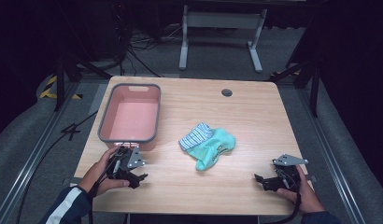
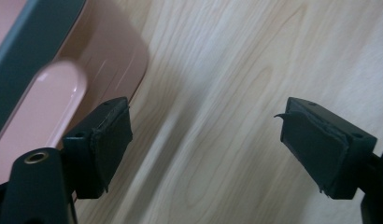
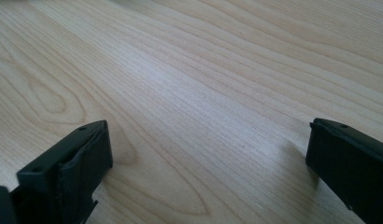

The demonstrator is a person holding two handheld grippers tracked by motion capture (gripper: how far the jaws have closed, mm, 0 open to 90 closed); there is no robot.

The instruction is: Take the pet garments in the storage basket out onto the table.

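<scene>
Here, my left gripper (image 1: 139, 178) sat low over the near-left part of the wooden table (image 1: 255, 112), held in my left hand (image 1: 102, 175), just in front of the pink plastic basin (image 1: 130, 119). Its jaws were spread wide with nothing between them — in the left gripper view only bare wood grain showed in the gap, and the basin's rounded pink corner (image 2: 110, 56) with its grey rim lay just beside one jaw. Whether that jaw touched the basin wall I could not tell; the view there was blurred.

My right gripper (image 1: 260, 181) rested near the near-right edge of the table, held in my right hand (image 1: 299, 189). Its jaws were likewise spread apart, empty, and pointed toward the middle of the table. In the right gripper view the two black pads (image 3: 82, 163) stood far apart over plain tabletop.

The clothing lay between the two grippers, well apart from both — a small heap near the centre of the table. It comprised a mint-green garment (image 1: 213, 148) with dark lettering and a blue-and-white striped piece (image 1: 195, 135) that lay against the green garment's far-left side, touching it. The heap lay to the right of the basin, not in contact with it.

The basin itself stood upright at the far-left part of the table, its interior bare. A round grey cable port (image 1: 227, 92) sat in the tabletop near the far edge.
</scene>
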